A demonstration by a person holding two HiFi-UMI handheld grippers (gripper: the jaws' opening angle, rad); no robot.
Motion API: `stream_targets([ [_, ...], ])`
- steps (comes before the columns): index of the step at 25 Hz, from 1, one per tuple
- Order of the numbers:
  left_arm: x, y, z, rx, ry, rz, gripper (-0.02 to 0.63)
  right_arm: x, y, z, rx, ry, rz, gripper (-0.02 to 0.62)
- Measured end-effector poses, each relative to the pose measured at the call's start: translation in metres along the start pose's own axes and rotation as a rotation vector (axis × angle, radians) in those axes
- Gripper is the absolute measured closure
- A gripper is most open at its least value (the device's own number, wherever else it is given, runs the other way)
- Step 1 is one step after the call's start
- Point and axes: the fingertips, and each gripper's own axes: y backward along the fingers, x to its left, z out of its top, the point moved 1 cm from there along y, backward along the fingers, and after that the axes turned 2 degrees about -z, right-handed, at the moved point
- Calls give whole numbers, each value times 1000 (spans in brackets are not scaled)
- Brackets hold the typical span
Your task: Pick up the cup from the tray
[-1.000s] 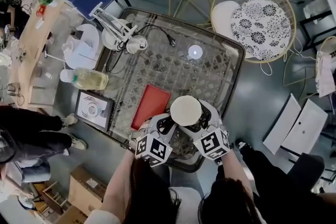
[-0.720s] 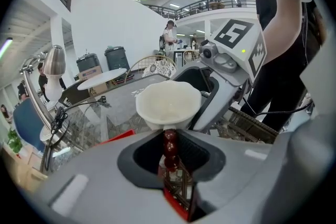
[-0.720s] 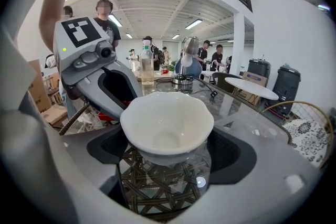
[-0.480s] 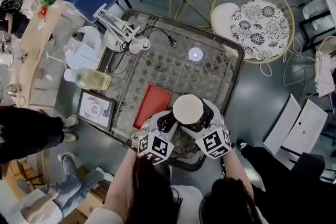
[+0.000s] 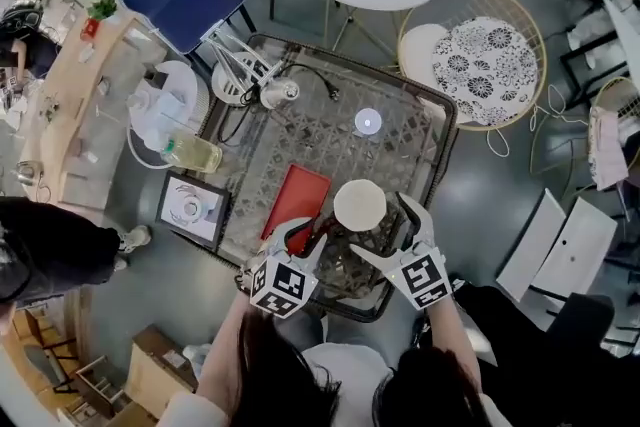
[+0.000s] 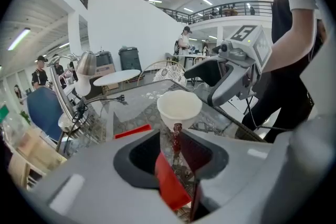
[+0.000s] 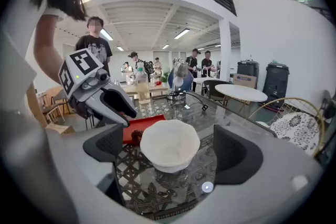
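While both tools are held over the near edge of the glass table (image 5: 330, 130) in the head view, the white cup (image 5: 359, 205) is seen upright on the glass, just right of the red tray (image 5: 297, 200) and off it, flanked by the left gripper (image 5: 308, 235) and the right gripper (image 5: 385, 230). In the left gripper view, the jaws are held narrowly apart, having just been opening; the cup (image 6: 179, 106) is seen just beyond their tips, unpressed. In the right gripper view, the jaws are spread wide, likewise just opened further, and the cup (image 7: 169, 144) is found between them, touched by neither pad, with the tray (image 7: 144, 126) beyond it to the left.
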Motion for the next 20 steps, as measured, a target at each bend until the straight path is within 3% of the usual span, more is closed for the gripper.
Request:
stream_targets([
  [3, 8, 20, 20, -62, 32, 51, 393, 3, 11, 16, -45, -40, -20, 52],
  [7, 14, 43, 50, -149, 68, 135, 487, 7, 31, 43, -108, -82, -37, 55],
  [9, 12, 54, 62, -180, 79, 146, 495, 10, 43, 59, -160, -123, -52, 78],
  [10, 11, 59, 68, -199, 89, 148, 495, 12, 51, 67, -190, -141, -60, 108],
  [15, 4, 88, 105, -318, 161, 143, 495, 17, 89, 94, -306, -225, -113, 428],
  [18, 0, 100, 116, -356, 153, 147, 495, 23, 102, 100, -315, -225, -144, 554],
  [20, -3, 107, 117, -364, 141, 150, 495, 30, 107, 102, -312, -214, -153, 572],
])
